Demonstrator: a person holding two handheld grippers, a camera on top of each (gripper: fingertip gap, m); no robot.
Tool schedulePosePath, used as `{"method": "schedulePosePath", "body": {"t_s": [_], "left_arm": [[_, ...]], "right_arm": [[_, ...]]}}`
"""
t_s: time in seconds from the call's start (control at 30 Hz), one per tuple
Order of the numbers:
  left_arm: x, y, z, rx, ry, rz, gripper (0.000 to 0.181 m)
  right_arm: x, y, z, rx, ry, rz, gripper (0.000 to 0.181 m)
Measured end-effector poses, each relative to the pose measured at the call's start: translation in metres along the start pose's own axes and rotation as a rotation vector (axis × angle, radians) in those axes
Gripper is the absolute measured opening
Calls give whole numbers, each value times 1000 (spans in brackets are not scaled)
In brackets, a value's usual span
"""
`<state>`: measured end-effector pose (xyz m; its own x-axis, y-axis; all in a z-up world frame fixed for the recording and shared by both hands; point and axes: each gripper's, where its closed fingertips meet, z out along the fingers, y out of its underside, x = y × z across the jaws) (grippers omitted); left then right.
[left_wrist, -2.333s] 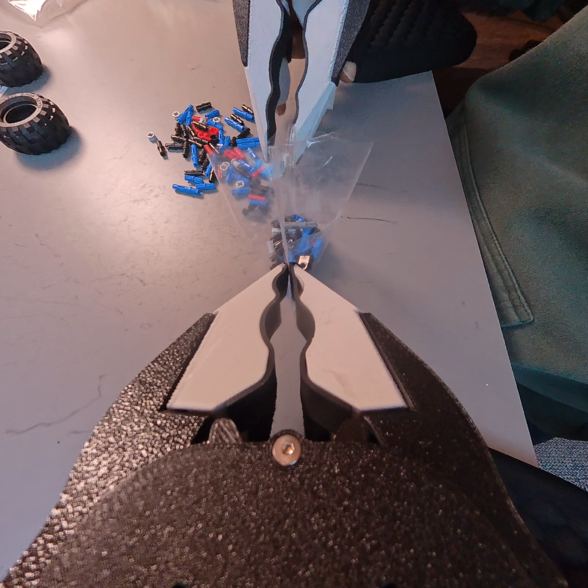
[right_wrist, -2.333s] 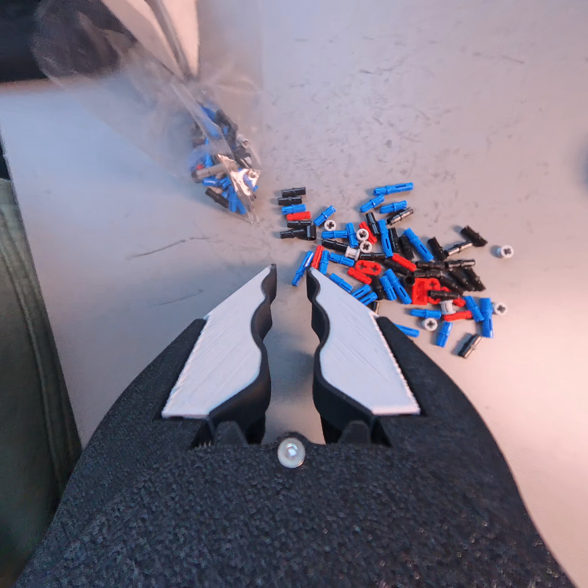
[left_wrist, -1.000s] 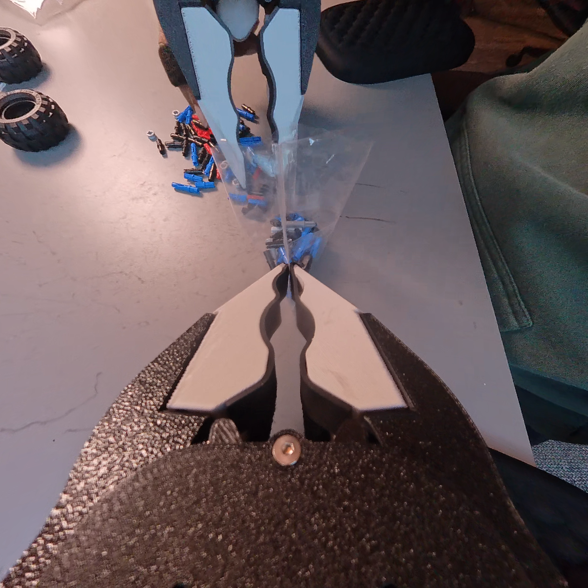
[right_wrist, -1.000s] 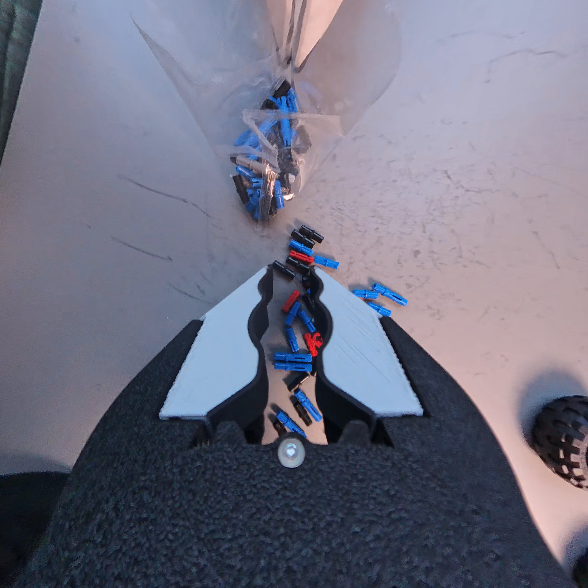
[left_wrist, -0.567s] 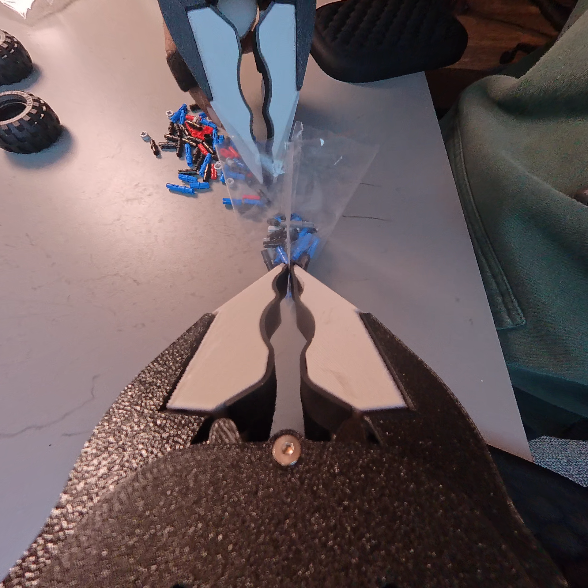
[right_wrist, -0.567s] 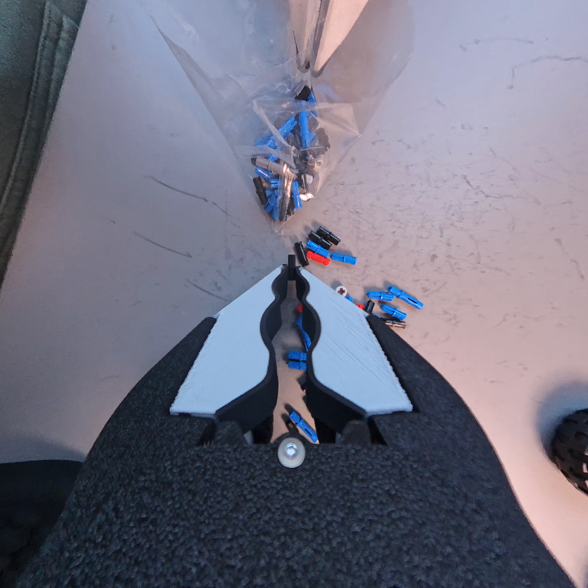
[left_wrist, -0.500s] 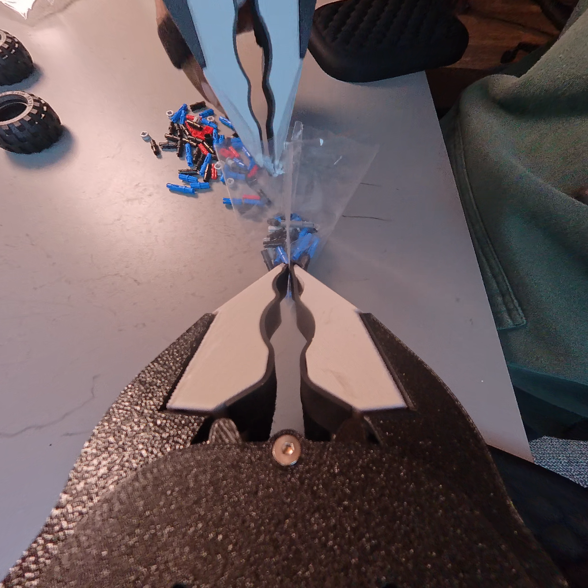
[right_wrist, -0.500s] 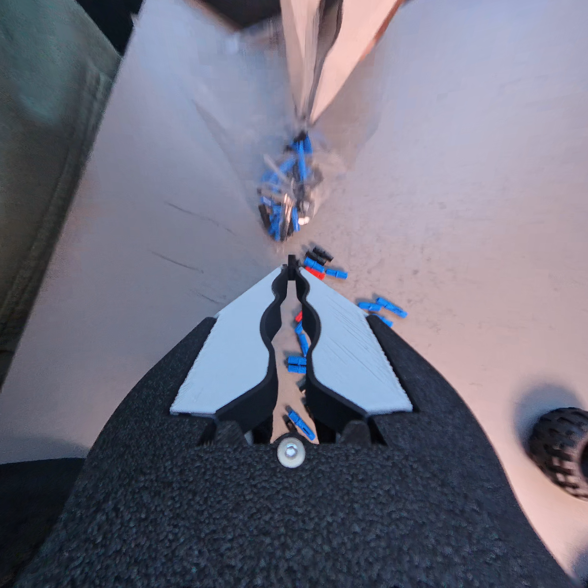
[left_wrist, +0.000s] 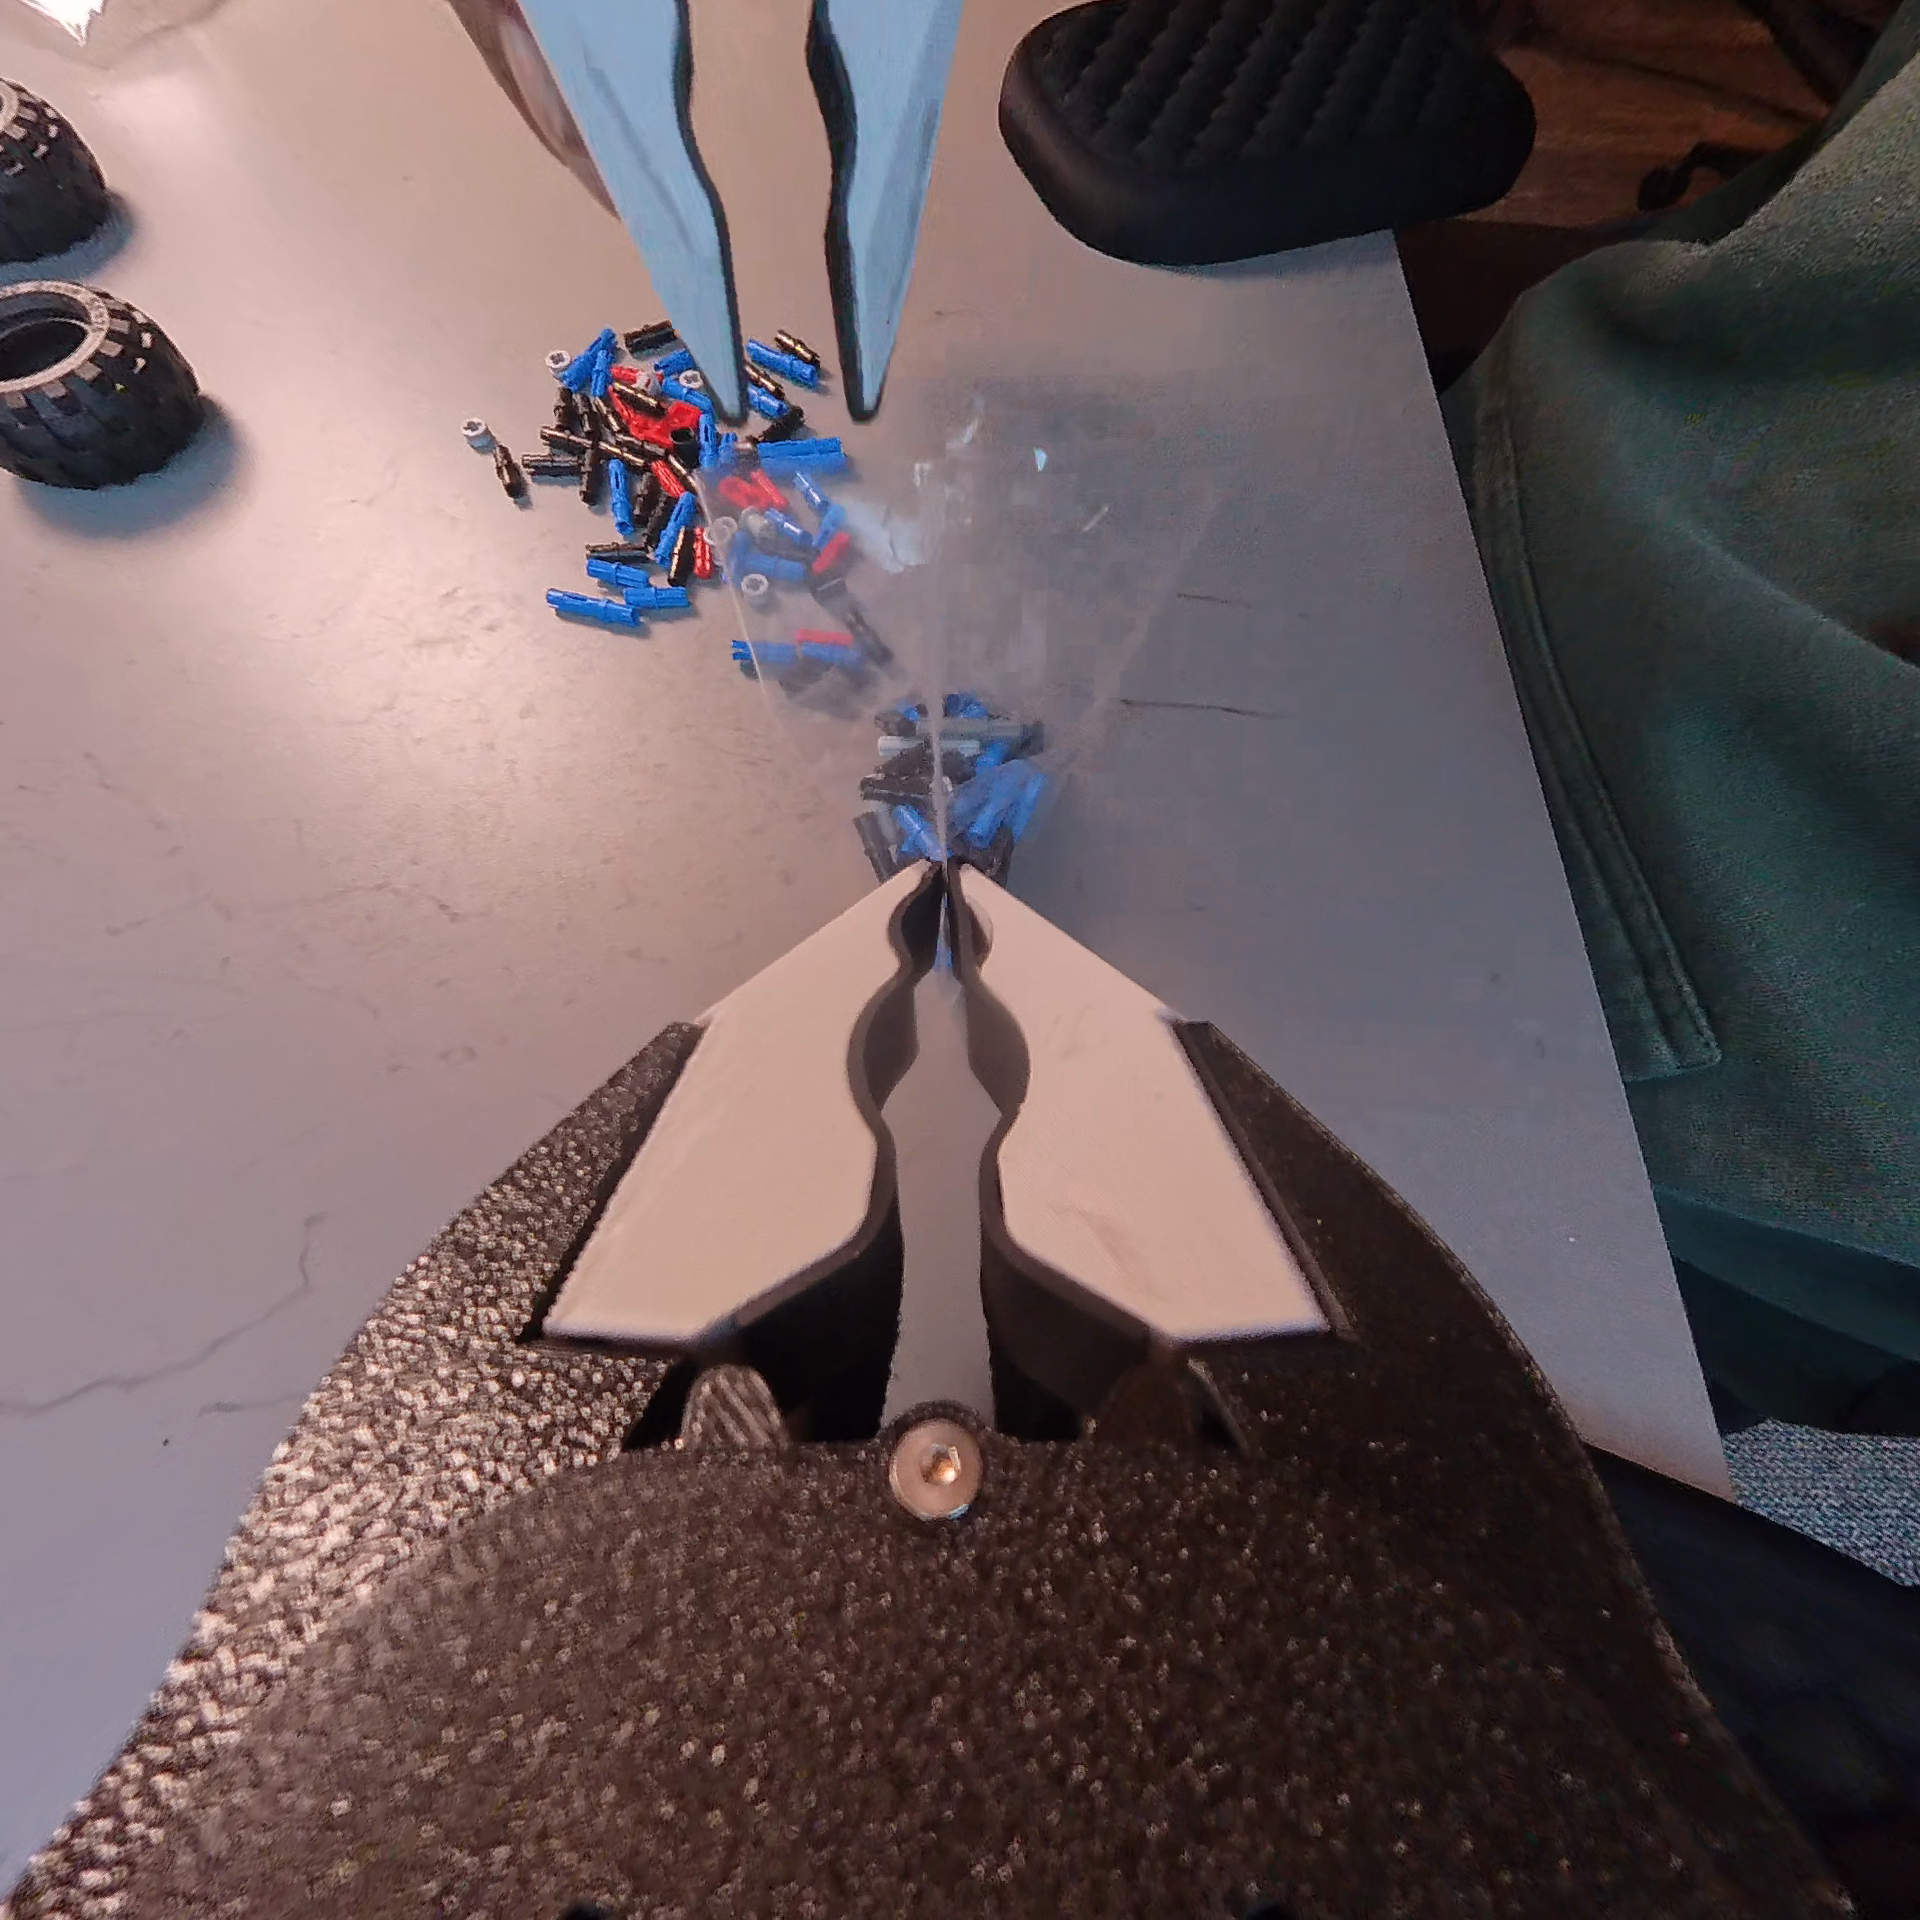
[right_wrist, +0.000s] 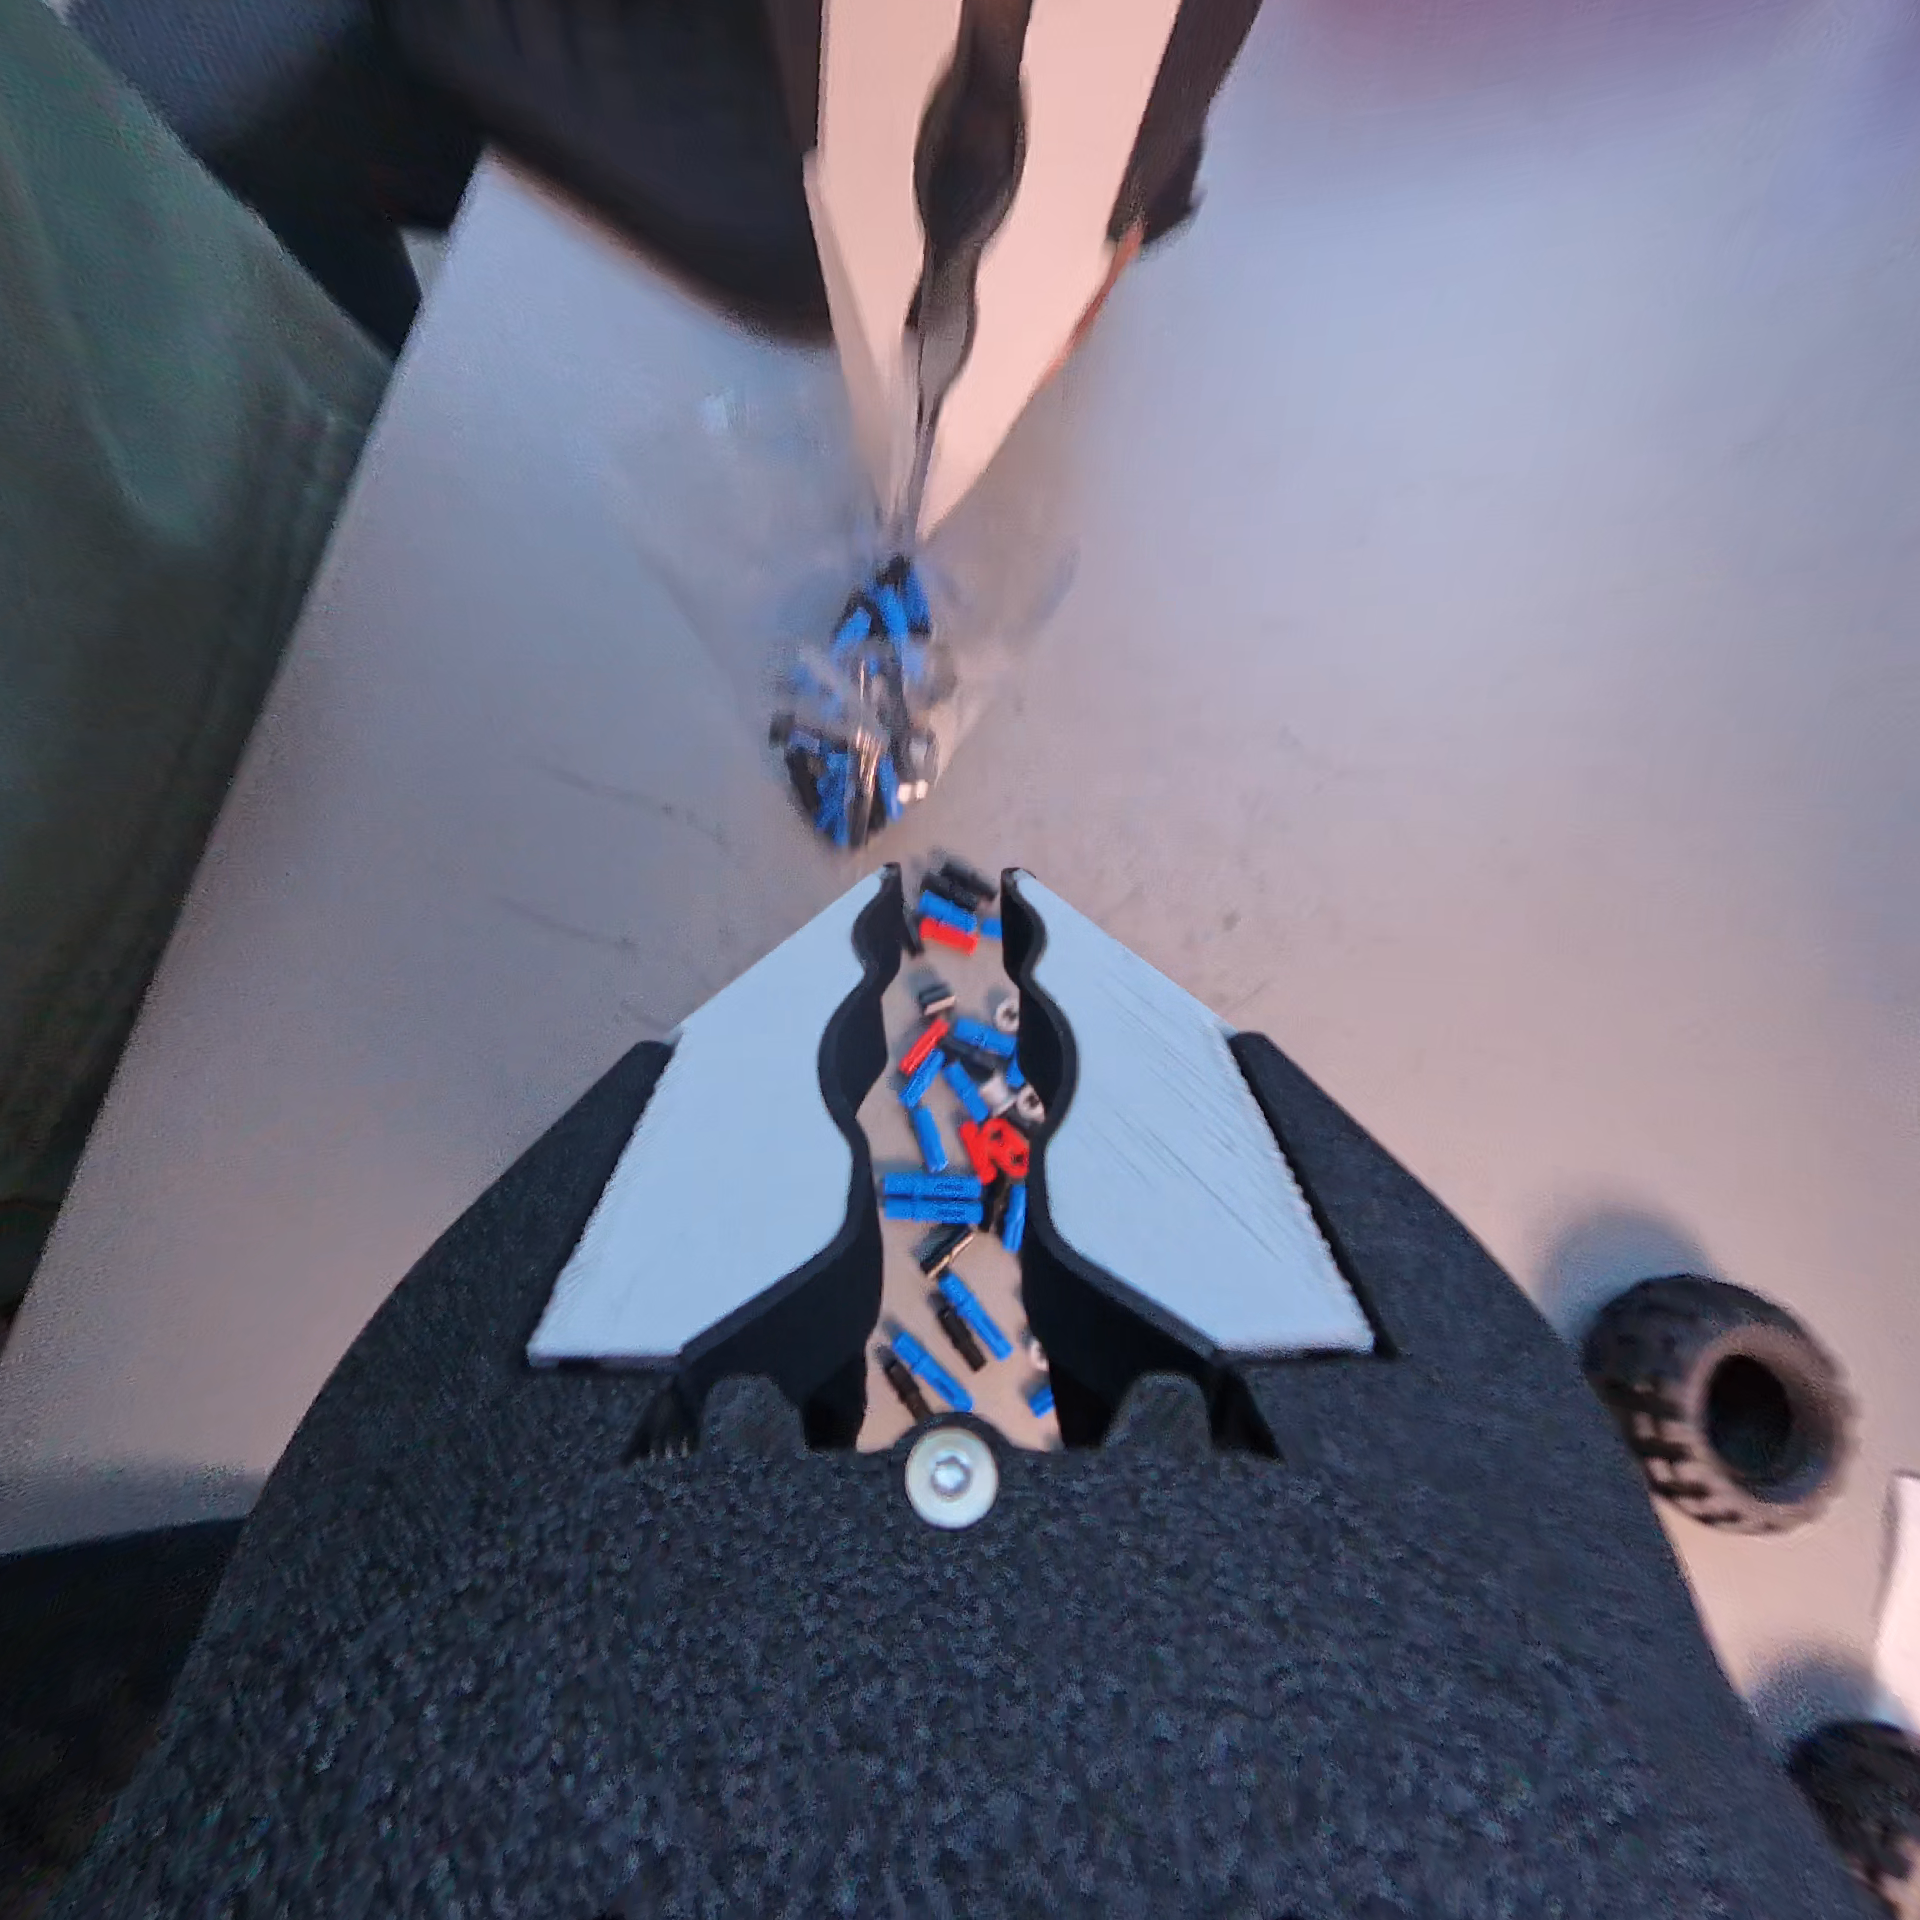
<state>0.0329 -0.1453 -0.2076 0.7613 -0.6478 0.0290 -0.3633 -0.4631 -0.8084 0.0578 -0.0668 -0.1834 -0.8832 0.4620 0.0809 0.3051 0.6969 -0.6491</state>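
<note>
Pinching clear bag corner, left gripper clamped; flimsy, slippery. Right gripper parted, hovering over loose pins.

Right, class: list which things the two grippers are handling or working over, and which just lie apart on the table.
At the grippers: left gripper, shut on the clear plastic bag; connector pins inside it; right gripper, open above the loose pins.
Lying apart: two black toy tyres; green garment.
</note>
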Motion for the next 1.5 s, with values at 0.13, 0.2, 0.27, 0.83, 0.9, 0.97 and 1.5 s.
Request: {"method": "schedulePosePath", "body": {"t_s": [0.13,0.2,0.27,0.83,0.9,0.97,1.5], "left_arm": [[0,1,0,-3,-5,0,0],[-1,1,1,-2,-7,-5,0],[-2,1,1,-1,-6,-13,0],[-1,1,0,-3,-7,-2,0],[-1,2,-1,-7,-12,2,0],[0,3,-3,-11,-11,0,0],[-5,11,-14,-11,-22,-40,0]], "right_arm": [[-13,29,29,-64,-38,10,15],[-15,29,35,-59,-51,15,12],[-14,33,39,-89,-52,8,8],[-7,-71,-1,110,-36,-122,20],[-1,-80,-6,207,-47,-73,19],[18,-76,-12,255,-20,-6,18],[26,13,66,-53,-110,4,12]]}}
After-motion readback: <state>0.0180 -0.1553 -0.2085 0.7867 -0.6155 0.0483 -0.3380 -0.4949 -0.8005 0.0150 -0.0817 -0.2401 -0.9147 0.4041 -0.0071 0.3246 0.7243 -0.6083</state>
